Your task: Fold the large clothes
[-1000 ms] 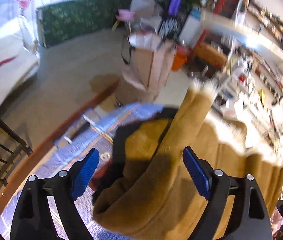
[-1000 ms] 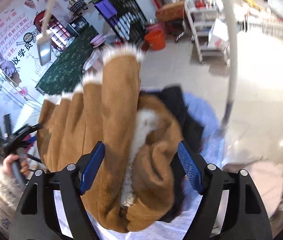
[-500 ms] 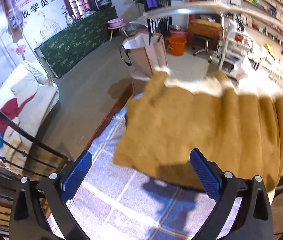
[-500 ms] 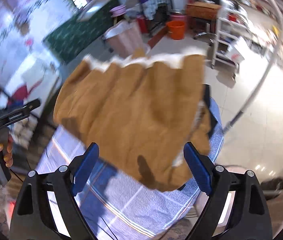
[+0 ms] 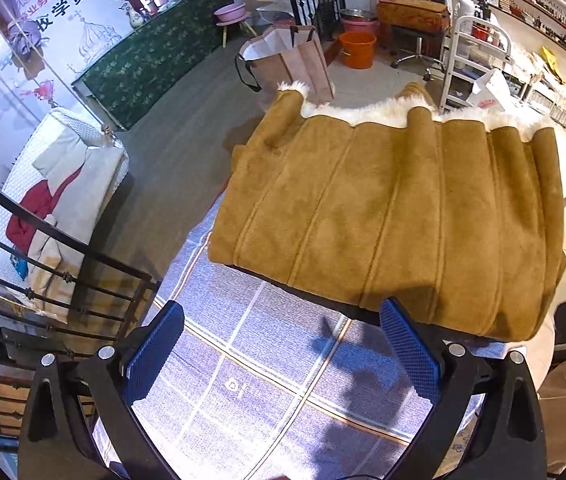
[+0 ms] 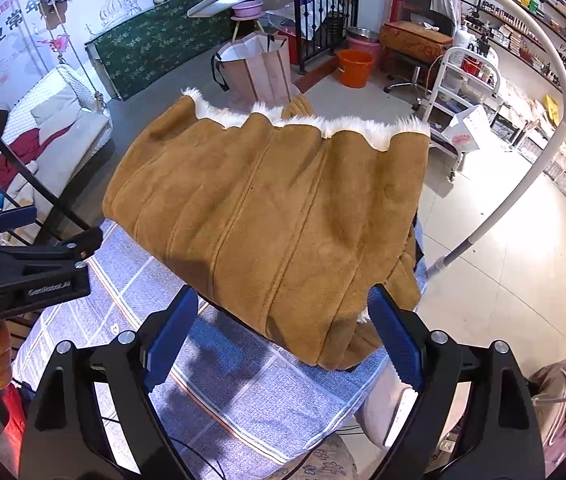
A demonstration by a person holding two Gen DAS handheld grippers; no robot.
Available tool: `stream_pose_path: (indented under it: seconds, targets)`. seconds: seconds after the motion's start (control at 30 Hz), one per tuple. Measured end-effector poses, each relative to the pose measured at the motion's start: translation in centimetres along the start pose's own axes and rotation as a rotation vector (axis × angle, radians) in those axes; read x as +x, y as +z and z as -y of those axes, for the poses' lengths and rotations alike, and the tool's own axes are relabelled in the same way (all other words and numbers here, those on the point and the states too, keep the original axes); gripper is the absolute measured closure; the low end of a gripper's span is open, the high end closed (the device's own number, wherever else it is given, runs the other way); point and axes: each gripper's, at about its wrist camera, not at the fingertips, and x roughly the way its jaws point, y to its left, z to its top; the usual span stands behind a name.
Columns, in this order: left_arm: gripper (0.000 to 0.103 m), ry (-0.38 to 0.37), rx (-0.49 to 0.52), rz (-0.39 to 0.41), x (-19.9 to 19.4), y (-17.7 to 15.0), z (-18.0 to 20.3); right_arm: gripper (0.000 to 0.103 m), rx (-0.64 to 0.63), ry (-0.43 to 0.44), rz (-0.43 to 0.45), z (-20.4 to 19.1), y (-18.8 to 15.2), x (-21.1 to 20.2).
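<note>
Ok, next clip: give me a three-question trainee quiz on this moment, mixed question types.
1. True or false: the left tongs are clamped on the brown coat.
2. Multiple choice: the coat lies on A) the bare floor, B) the blue checked cloth, C) the white swing seat.
3. Short answer: what colour is the fur trim along the coat's far edge?

Key:
1. False. Both the left tongs and the right tongs stand open with nothing between the pads; their jaws have just been opening.
2. B.
3. White.
</note>
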Motion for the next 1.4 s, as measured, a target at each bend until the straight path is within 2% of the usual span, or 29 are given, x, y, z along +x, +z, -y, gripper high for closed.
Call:
stream_pose_path:
  seconds: [0.2, 0.33, 0.47, 0.67, 1.4]
  targets:
    - [0.006, 0.068, 0.015, -0.015, 0.1, 0.1, 0.3, 0.017, -0.004, -0.028, -0.008, 0.0, 0.1, 0.3]
    - [0.006, 0.029, -0.001, -0.018, 0.2, 0.1, 0.0, 0.017, -0.005, -0.038, -0.025, 0.1, -0.2, 0.5]
    - [0.006, 0.073, 0.003, -0.042, 0.6, 0.0, 0.3, 0.017, -0.002, -0.042, -0.031, 0.2, -0.4, 0.6]
    - [0.006, 0.034, -0.032, -0.039, 0.6, 0.0, 0.0, 0.017, 0.003, -0.046, -0.031, 0.2, -0.4, 0.7]
    - [0.006, 0.049, -0.028, -0.053, 1.5, 0.0, 0.9, 0.017, 0.003, -0.045, -0.042, 0.4, -0.9, 0.9]
